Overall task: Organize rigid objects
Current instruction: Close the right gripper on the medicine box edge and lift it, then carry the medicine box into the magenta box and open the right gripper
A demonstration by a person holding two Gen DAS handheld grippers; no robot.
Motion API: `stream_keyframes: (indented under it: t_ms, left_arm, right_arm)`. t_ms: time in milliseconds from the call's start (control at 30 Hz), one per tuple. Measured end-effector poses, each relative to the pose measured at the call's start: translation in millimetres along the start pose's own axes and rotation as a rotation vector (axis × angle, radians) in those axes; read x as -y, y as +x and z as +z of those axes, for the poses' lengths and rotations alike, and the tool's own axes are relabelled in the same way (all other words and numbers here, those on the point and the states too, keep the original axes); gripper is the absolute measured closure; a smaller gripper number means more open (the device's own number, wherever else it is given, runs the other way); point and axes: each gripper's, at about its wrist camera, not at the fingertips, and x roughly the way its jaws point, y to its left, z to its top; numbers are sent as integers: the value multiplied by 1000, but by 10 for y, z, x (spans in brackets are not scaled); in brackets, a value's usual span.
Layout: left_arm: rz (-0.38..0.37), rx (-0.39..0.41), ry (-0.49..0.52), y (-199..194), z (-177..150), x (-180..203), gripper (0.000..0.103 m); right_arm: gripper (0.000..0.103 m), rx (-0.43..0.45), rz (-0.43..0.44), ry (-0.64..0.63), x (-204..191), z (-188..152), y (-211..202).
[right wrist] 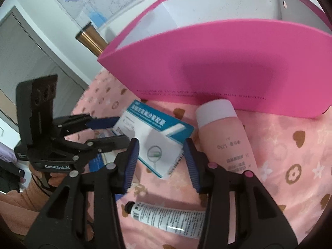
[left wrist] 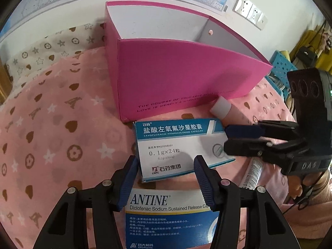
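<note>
A blue-and-white medicine box (left wrist: 178,143) lies tilted on the pink bedspread in front of an open pink carton (left wrist: 182,72). My left gripper (left wrist: 166,158) hangs open over the box's near long edge. One pad is at the box's left corner, the other casts a shadow on its face. My right gripper (right wrist: 161,141) is open over the box's (right wrist: 157,143) barcode end, a pad on each side, neither clearly pressing. Each gripper shows in the other view: right gripper (left wrist: 225,138), left gripper (right wrist: 123,130). A pink bottle (right wrist: 226,141) lies beside the box, against the carton (right wrist: 228,62).
An ANTINE box (left wrist: 166,213) lies under my left fingers. A white tube (right wrist: 166,217) lies near the right fingers. A blue perforated basket (left wrist: 282,66) stands at the bed's right. The wall with a map is just behind the carton. An orange sleeve (right wrist: 35,193) holds the left gripper.
</note>
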Motion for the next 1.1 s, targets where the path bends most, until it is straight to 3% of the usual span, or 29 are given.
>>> stream_keyframes:
  t_ms: [333, 533, 1100]
  left_arm:
    - [13, -11, -4, 50, 17, -19, 48]
    - [16, 11, -11, -60, 7, 31, 48]
    - [30, 160, 42, -631, 224, 346, 47]
  right_arm:
    - [55, -10, -67, -43, -74, -15, 66]
    - [53, 15, -20, -28, -66, -34, -36]
    - [53, 156, -24, -144, -359, 188, -688]
